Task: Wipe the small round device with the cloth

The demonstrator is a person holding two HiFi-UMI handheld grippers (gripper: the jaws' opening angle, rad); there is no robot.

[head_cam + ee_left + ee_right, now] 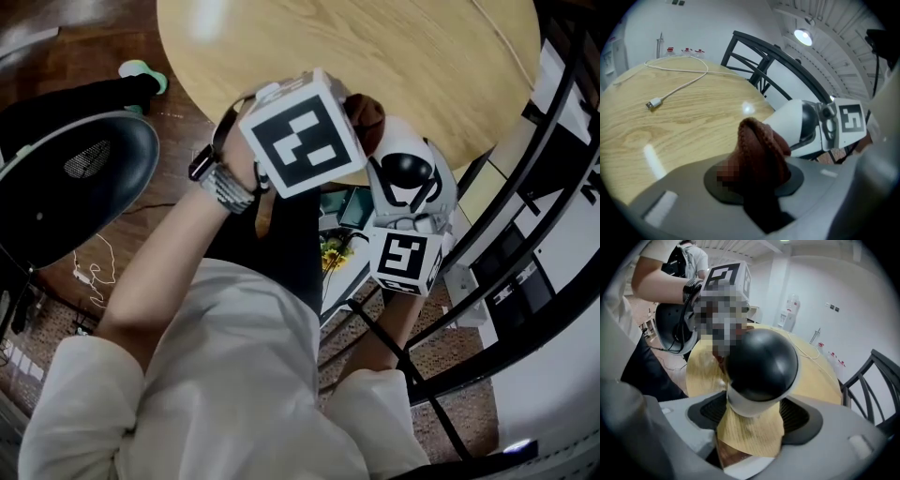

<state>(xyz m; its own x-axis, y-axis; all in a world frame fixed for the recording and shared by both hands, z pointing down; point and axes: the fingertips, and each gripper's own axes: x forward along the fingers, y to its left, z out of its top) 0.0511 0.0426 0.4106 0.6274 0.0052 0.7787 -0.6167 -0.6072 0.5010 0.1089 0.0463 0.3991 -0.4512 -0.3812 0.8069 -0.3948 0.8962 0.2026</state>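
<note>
I've got left gripper (757, 180) clamped on cloth (761, 145), right gripper (754, 420) grasping device (761, 364) above bench (422, 56); cloth seems to touch it, most wiping probably left.

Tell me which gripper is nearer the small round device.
Right. The right gripper is shut on the device, gripping it between its jaws. The left gripper, shut on the brown cloth, is close beside the device; whether the cloth touches it is unclear.
</note>
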